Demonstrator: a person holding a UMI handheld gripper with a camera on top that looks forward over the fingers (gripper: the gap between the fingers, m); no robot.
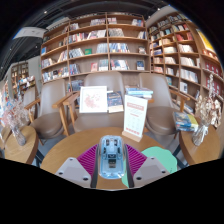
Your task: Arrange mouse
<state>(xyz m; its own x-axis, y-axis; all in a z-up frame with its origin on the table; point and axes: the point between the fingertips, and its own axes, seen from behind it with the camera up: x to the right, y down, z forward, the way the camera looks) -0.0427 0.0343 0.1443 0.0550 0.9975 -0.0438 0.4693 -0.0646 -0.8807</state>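
Mouse (111, 157), one unit, light grey-blue, sat between the two purple pads (88, 158) with the jaws (111, 160) closed onto its flanks. Both pads appeared to touch it, so the grip was judged firm; whether its underside rested on the worktop (70, 145) or hung just clear could not be told. Holding by the flanks kept the long axis in line with the fingers, which suited setting it down straight.

Just beside the right finger lay one round teal mat (160, 158), judged the likely target for placement, though the task line did not confirm this. Beyond the mouse stood one upright sign card (135, 118), well clear of the grip.

Farther off were two wooden chairs (55, 115), one at each side, and a low display stand (110, 98) carrying several books, too small to count exactly. Bookshelves (100, 45) lined the back wall. One vase with pale flowers (207, 112) stood at the right.
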